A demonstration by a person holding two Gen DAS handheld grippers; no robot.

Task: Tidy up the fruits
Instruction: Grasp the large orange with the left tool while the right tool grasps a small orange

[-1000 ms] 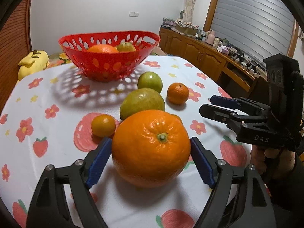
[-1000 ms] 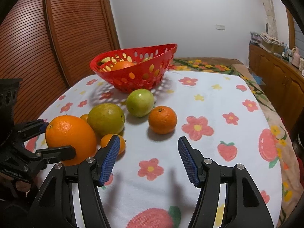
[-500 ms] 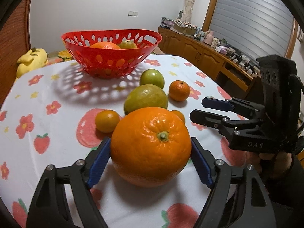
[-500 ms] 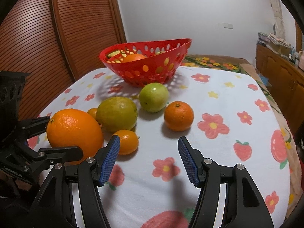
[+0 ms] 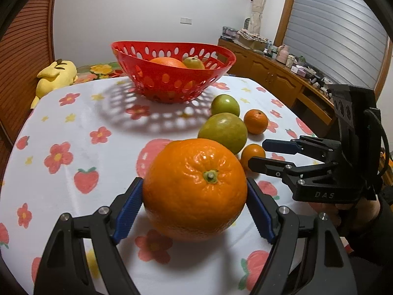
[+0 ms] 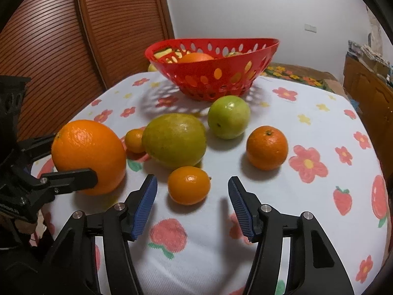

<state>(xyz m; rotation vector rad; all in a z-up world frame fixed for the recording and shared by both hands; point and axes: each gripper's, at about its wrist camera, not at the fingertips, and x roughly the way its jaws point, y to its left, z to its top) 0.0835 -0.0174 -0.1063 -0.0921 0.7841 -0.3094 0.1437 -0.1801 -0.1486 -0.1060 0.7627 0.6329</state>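
The left hand-held gripper [image 5: 195, 211] clamps the large orange [image 5: 195, 189] at lower centre, lifted off the worktop [image 5: 73, 127]; being round, it could slip before reaching the red basket [image 5: 172, 73]. The right hand-held gripper [image 6: 192, 209] gapes empty behind the small orange [image 6: 189, 185] and could nudge it rolling.

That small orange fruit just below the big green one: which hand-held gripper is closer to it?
Right. The right hand-held gripper is open just short of the small orange fruit, which sits ahead of its fingertips. The left hand-held gripper is off to one side, shut on the large orange.
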